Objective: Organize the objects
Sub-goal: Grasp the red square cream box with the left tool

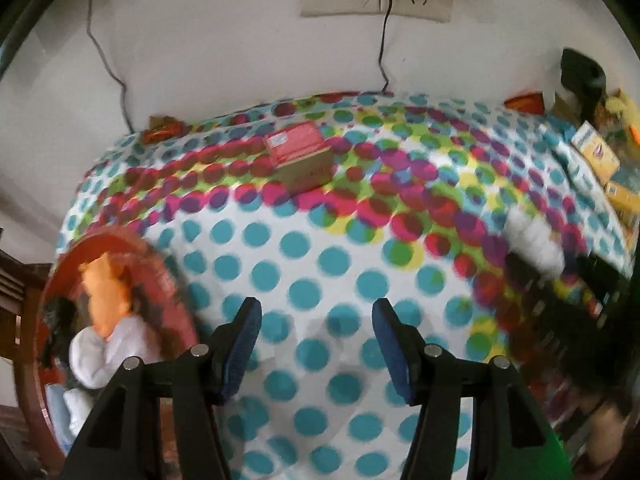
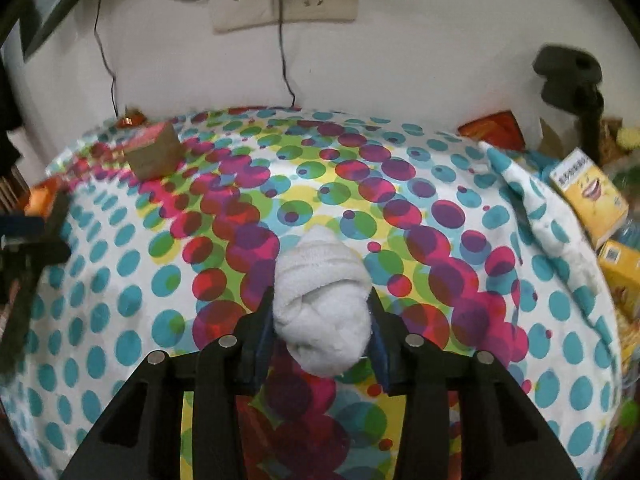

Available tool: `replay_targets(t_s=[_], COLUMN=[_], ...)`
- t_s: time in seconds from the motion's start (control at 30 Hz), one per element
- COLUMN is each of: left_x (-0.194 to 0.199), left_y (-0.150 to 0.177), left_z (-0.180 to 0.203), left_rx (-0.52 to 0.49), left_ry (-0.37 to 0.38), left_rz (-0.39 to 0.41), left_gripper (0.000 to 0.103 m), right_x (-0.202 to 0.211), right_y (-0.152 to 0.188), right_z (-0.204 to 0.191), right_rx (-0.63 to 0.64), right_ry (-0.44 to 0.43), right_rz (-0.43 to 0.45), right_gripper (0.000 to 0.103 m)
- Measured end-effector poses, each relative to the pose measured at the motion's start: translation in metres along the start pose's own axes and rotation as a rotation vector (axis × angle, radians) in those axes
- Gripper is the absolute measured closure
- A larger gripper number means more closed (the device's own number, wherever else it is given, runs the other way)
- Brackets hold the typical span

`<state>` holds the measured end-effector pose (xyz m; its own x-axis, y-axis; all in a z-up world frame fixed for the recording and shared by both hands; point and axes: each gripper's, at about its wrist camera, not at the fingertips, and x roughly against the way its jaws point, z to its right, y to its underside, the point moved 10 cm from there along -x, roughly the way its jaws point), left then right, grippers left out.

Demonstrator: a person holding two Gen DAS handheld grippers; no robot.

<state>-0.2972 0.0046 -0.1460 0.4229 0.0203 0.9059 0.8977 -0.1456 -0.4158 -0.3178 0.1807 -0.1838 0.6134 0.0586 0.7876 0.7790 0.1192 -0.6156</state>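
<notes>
Dotted cloth (image 2: 120, 264): only right wrist shows gripped white sock (image 2: 320, 300).

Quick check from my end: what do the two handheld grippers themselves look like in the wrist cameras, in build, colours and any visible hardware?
Both look alike. The left gripper and right gripper have black angular plastic frames with cut-out slots, two fingers each faced with dark blue pads, and round silver pivot pins on top. No cables or markings are visible on them.

No text reads clearly: the yellow carton (image 2: 588, 196) at three o'clock bears blurred characters, and the red-topped box (image 1: 299, 152) at twelve o'clock an illegible white label.
</notes>
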Motion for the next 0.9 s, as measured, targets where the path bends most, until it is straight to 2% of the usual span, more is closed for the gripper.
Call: replay_targets(t_s=[0.1,0.13,0.2,0.23,0.3,0.47,0.63,0.77,0.9], left_x=[-0.008,-0.009,-0.01,-0.011,-0.014,-0.03,-0.046,-0.064,-0.08], left_y=[-0.02,-0.027,-0.043,-0.05,-0.064,-0.085,-0.099,-0.103,-0.103], left_z=[0.008,0.007,0.008,0.005,0.001,-0.007,-0.011,-0.02,-0.027], left_rx=[0.029,0.044,0.073,0.087,0.127,0.22,0.23,0.224,0.242], left_ry=[0.055,0.056,0.077,0.062,0.067,0.105,0.1,0.047,0.042], left_rz=[-0.023,-0.025,-0.016,-0.012,-0.008,-0.063,-0.082,-0.089,-0.085], left_gripper=[0.044,0.043,0.037,0.033,0.031,0.03,0.03,0.03,0.03], right_x=[0.0,0.001,0.002,0.001,0.001,0.002,0.002,0.001,0.001], right_y=[0.001,0.001,0.001,0.001,0.001,0.002,0.002,0.002,0.002], right_z=[0.004,0.006,0.006,0.005,0.003,0.001,0.0,0.0,0.0], right_rx=[-0.02,-0.026,-0.027,-0.023,-0.008,-0.007,-0.003,-0.002,-0.002], right_ry=[-0.026,-0.035,-0.038,-0.038,-0.029,-0.043,-0.041,-0.04,-0.039], right_rz=[0.0,0.001,0.002,0.001,-0.002,-0.003,-0.002,-0.002,-0.002], right_gripper=[0.061,0.061,0.061,0.059,0.057,0.054,0.052,0.052,0.052])
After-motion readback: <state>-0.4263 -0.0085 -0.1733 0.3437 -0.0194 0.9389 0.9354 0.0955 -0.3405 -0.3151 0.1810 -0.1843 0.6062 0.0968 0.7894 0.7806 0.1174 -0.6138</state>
